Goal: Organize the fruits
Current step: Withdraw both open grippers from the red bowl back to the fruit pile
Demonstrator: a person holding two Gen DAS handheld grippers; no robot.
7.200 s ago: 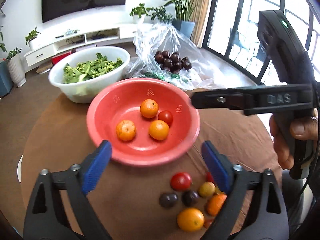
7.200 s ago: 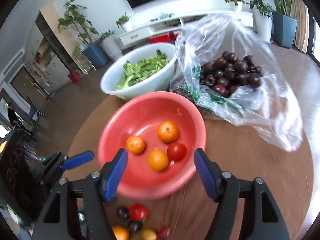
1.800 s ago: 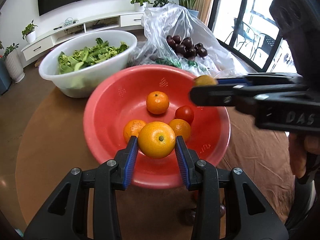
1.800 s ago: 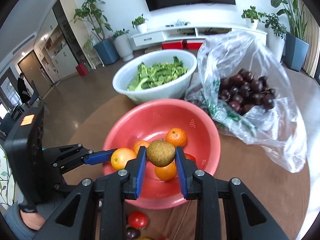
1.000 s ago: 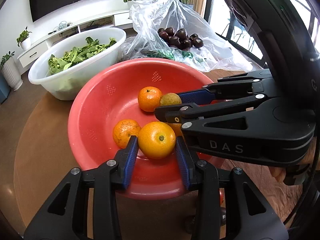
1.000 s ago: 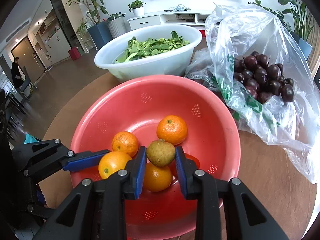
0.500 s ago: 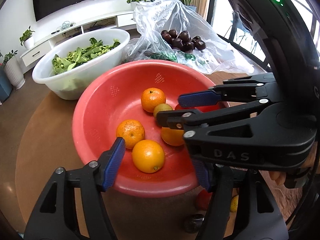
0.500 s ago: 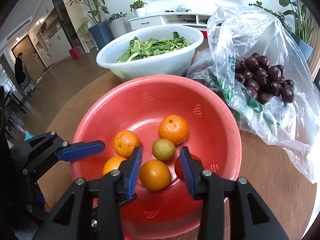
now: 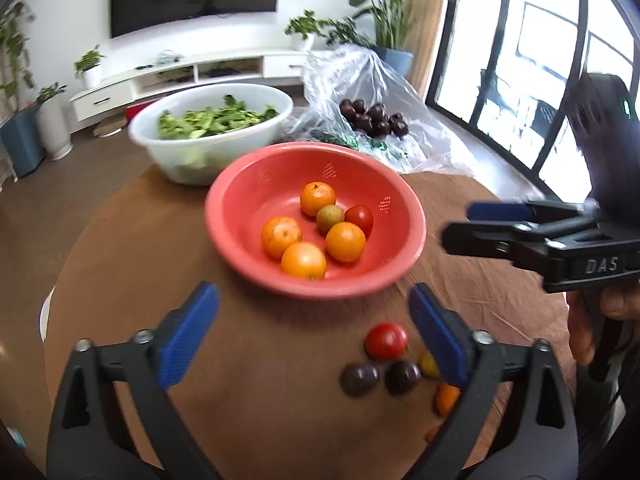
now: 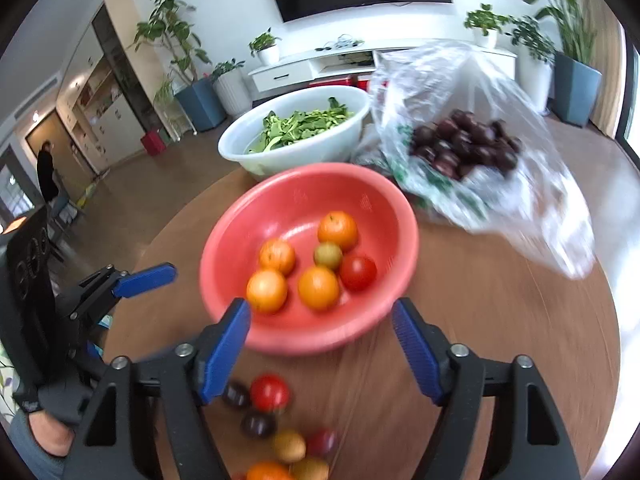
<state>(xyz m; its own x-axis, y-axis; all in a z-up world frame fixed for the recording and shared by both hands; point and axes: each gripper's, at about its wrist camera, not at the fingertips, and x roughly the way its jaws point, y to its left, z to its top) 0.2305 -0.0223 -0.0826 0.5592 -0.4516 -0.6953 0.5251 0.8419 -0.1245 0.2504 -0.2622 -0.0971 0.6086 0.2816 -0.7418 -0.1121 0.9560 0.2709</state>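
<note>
The red bowl (image 9: 376, 240) (image 10: 380, 320) stands mid-table and holds several oranges, a yellow-green fruit (image 9: 330, 218) (image 10: 328, 255) and a red tomato (image 9: 359, 219) (image 10: 357, 272). My left gripper (image 9: 314, 332) hangs over the table in front of the bowl, jaws opening wide with nothing between them. My right gripper (image 10: 320, 344) (image 9: 480, 220) is also pulled back from the bowl's near rim, jaws opening and empty. Loose fruit lies on the table near me: a red tomato (image 9: 386, 341) (image 10: 269, 393), two dark plums (image 9: 360, 379) (image 10: 259, 424), and some small yellow and orange ones.
A white basin of greens (image 9: 240, 92) (image 10: 360, 100) stands behind the red bowl. To its right lies a clear plastic bag (image 9: 420, 100) (image 10: 552, 208) with dark plums. The brown round table (image 9: 120, 280) ends close on the left. A person stands far off in the room (image 10: 47, 172).
Both grippers opened and dropped their fruit into the red bowl: the left an orange, the right the yellow-green fruit. Both then drew back and up from the bowl.
</note>
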